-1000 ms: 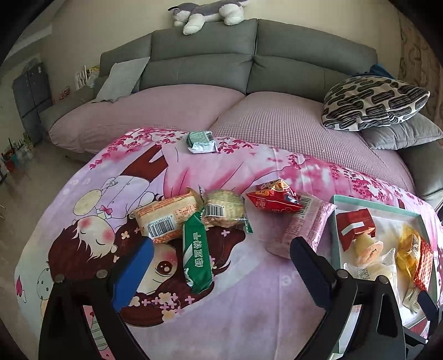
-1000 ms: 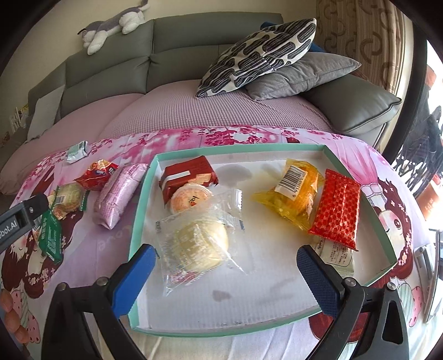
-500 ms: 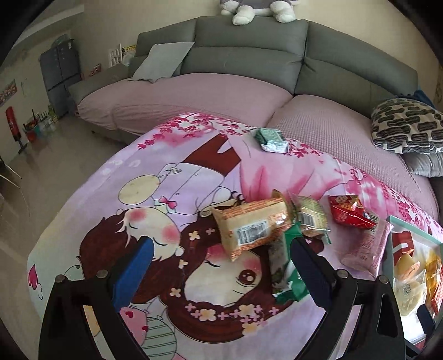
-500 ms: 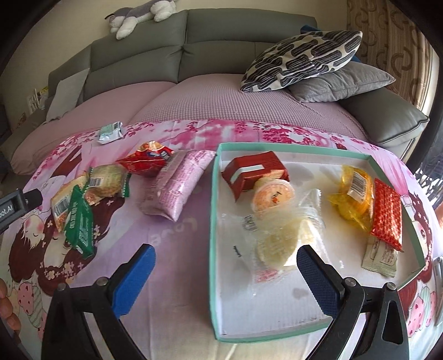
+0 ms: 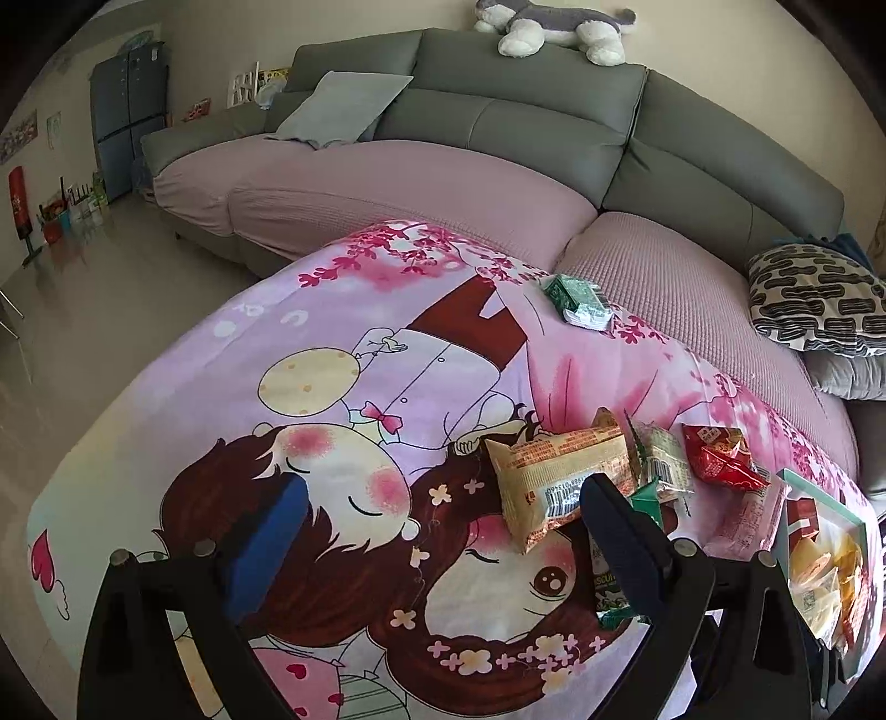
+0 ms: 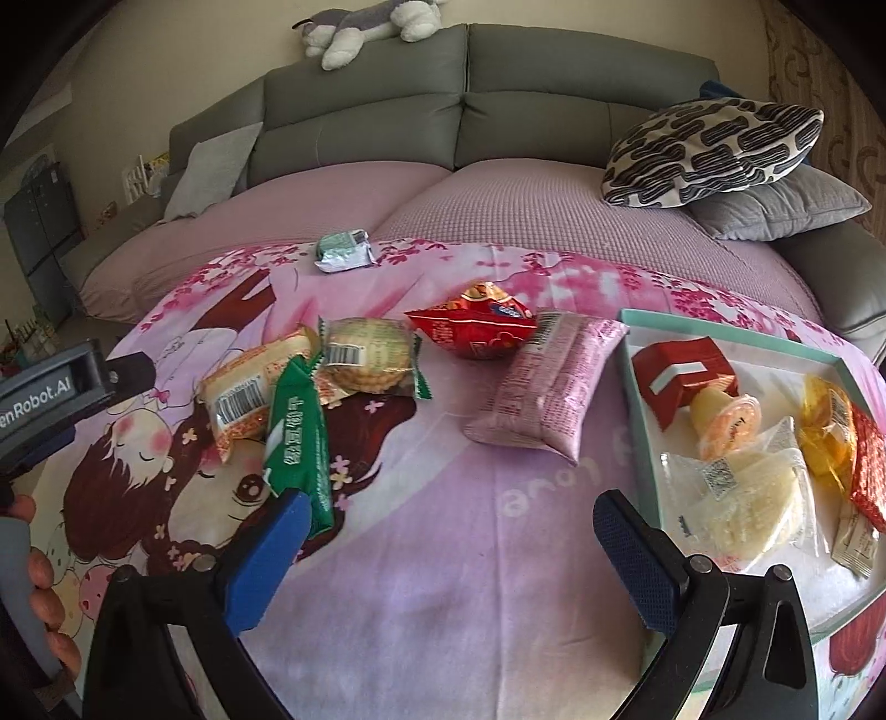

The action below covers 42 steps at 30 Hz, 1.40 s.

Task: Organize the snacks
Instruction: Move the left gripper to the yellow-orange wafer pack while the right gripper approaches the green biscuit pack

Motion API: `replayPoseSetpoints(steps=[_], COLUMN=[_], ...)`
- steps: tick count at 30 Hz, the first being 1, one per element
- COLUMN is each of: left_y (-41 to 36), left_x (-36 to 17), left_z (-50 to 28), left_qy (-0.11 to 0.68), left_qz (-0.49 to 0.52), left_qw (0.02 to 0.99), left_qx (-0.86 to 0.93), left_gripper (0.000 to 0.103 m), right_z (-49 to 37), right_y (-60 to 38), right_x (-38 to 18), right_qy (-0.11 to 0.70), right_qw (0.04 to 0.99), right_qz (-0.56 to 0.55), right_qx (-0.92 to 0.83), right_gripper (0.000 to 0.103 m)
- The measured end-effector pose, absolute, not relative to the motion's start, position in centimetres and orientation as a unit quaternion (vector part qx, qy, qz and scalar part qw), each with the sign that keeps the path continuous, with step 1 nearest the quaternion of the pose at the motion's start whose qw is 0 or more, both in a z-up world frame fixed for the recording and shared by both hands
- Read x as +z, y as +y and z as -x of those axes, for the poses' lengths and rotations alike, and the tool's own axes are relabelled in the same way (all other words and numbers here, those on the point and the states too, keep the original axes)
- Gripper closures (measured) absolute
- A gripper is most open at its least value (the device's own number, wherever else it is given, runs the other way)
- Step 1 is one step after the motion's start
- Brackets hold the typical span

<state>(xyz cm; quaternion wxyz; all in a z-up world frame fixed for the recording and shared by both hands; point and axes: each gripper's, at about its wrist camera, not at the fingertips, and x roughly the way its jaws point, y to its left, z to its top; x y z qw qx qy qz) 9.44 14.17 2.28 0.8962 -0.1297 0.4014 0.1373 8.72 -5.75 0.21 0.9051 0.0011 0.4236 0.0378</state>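
A grey sectional sofa point(image 6: 554, 111) curves behind the table, its seats under a mauve waffle-textured cover point(image 6: 526, 205). On top of the backrest lies a grey-and-white plush husky point(image 5: 554, 27). A black-and-white patterned cushion point(image 6: 714, 149) leans on a plain grey cushion point(image 6: 786, 205) at the sofa's right end, and a pale grey pillow point(image 5: 343, 108) rests against the back toward the left end. The table is draped in a pink cartoon-print cloth point(image 5: 343, 399) with cherry blossoms and two drawn children. In the left wrist view a dark blue cabinet point(image 5: 127, 116) stands by the far wall above a glossy beige floor point(image 5: 83, 288).
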Motion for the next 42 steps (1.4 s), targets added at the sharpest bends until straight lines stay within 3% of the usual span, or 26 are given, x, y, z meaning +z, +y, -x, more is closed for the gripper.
replayPoseSetpoints(steps=[22, 42], left_y=[15.1, 11.5], left_x=[1.1, -0.5], left_z=[-11.7, -14.6], left_qy=[0.383, 0.432], left_qz=[0.104, 0.058], left_qw=[0.909, 0.898], left_qx=[0.128, 0.061], left_gripper=[0.004, 0.004], right_z=[-12.2, -13.0], right_y=[-1.3, -1.9], right_x=[-2.3, -2.9], right_qy=[0.421, 0.418], right_qw=[0.902, 0.904], right_qz=[0.009, -0.001], right_qx=[0.092, 0.087], right_gripper=[0.000, 0.032])
